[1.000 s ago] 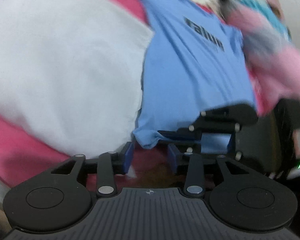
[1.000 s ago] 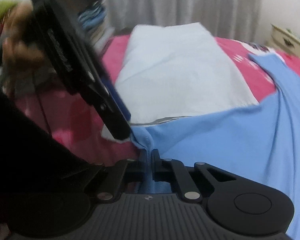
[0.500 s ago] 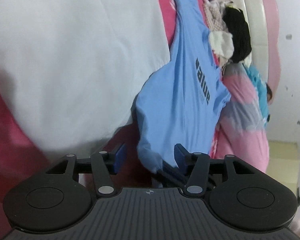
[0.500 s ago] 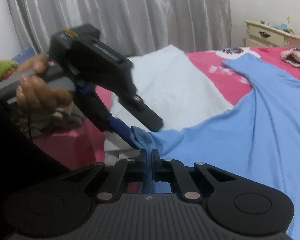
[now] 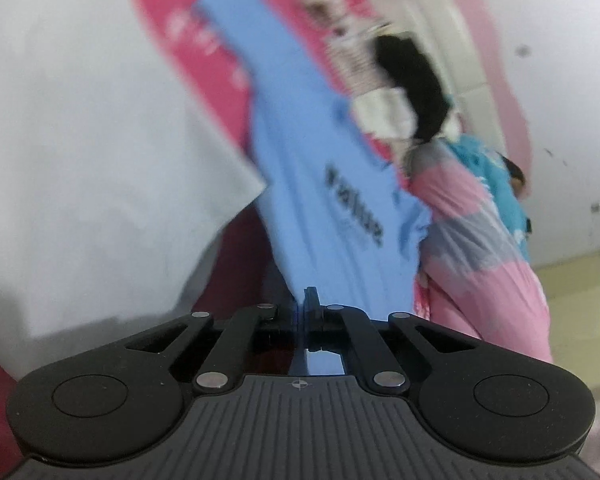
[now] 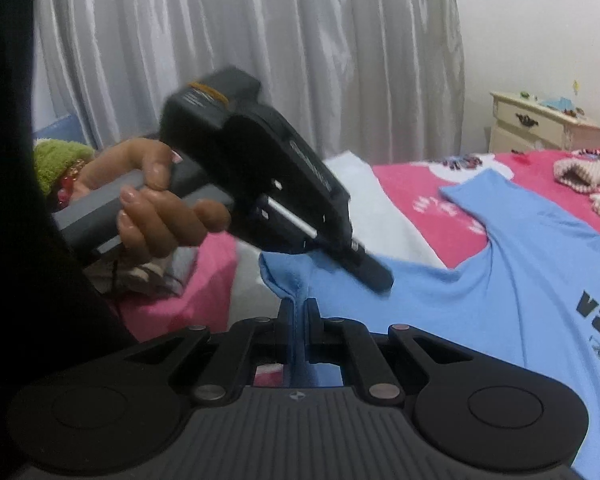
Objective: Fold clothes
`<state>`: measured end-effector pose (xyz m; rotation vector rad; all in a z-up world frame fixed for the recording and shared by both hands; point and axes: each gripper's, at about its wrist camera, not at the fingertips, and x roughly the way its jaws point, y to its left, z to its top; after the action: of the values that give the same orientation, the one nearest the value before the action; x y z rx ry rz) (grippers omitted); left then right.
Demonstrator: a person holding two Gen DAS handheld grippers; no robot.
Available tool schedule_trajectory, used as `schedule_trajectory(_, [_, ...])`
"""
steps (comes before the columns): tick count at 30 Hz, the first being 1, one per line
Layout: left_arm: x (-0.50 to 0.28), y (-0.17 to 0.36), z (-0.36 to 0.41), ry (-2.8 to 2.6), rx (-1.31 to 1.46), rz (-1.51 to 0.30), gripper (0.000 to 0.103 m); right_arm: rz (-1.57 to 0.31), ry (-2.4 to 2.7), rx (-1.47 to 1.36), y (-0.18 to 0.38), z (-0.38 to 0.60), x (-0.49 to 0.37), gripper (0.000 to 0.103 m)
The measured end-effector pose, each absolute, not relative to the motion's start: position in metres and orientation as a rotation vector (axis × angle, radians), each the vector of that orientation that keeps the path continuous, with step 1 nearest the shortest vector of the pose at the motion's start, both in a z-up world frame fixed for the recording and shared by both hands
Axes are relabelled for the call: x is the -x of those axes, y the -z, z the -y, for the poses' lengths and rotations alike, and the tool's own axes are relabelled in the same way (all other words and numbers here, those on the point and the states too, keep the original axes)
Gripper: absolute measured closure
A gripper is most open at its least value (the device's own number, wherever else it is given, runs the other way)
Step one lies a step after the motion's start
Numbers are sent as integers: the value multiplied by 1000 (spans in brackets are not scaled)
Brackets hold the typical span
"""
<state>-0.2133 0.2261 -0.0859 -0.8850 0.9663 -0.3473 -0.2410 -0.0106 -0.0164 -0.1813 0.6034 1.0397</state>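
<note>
A light blue T-shirt [image 5: 312,184] with dark lettering lies stretched across a pink bed; it also shows in the right wrist view [image 6: 512,280]. My left gripper [image 5: 302,300] is shut on the shirt's hem edge. My right gripper [image 6: 298,304] is shut on a bunched corner of the same hem, lifted a little off the bed. In the right wrist view the left gripper [image 6: 374,276] appears held in a hand, its tips on the blue cloth just beyond my right gripper.
A white cloth [image 5: 92,152] covers the pink bedspread [image 6: 412,184] beside the shirt. A pile of pink, grey, teal and black clothes [image 5: 472,216] lies past the shirt. Grey curtains [image 6: 260,48] and a cream nightstand [image 6: 540,124] stand behind the bed.
My left gripper was open around the shirt's hem and has now closed on it. My right gripper kept its hold and the shirt edge rose a little.
</note>
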Motion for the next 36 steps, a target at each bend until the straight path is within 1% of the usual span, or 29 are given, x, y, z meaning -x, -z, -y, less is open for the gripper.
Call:
schedule_trajectory(5, [233, 57, -221, 310, 700, -890, 102, -552, -1079, 191, 9, 3, 247, 97])
schedule_trajectory(10, [234, 54, -222, 302, 645, -898, 102, -554, -1085, 192, 9, -1, 245, 97])
schedule_trajectory(12, [233, 58, -221, 285, 628, -935, 102, -577, -1093, 196, 13, -5, 244, 97])
schedule_trajectory(15, [234, 80, -228, 225, 655, -1043, 102, -630, -1114, 208, 27, -13, 243, 96])
schedule_trajectory(16, [236, 89, -231, 206, 651, -1066, 102, -652, -1123, 212, 33, -17, 242, 93])
schedule_trajectory(18, [238, 105, -236, 168, 617, -1095, 102, -698, -1134, 216, 48, -25, 240, 91])
schedule_trajectory(20, [237, 120, -241, 133, 556, -1150, 101, -762, -1132, 199, 65, -33, 234, 80])
schedule_trajectory(21, [237, 126, -243, 112, 521, -1179, 101, -802, -1130, 180, 70, -35, 231, 73])
schedule_trajectory(23, [241, 130, -247, 106, 497, -1184, 100, -871, -1135, 121, 72, -32, 225, 70])
schedule_trajectory(25, [244, 124, -247, 116, 454, -1175, 100, -886, -1147, 83, 66, -20, 224, 60])
schedule_trajectory(28, [250, 110, -241, 116, 314, -1139, 99, -921, -1150, 62, 52, 8, 223, 56])
schedule_trajectory(32, [258, 85, -229, 187, 227, -1034, 89, -1025, -1014, 83, 36, 73, 218, 56])
schedule_trajectory(33, [259, 82, -223, 241, 228, -1017, 88, -1052, -949, 99, 34, 91, 218, 56])
schedule_trajectory(35, [260, 87, -203, 353, 204, -1034, 87, -1093, -812, 137, 32, 121, 219, 57])
schedule_trajectory(36, [260, 92, -194, 400, 183, -1053, 87, -1108, -737, 140, 34, 131, 222, 60])
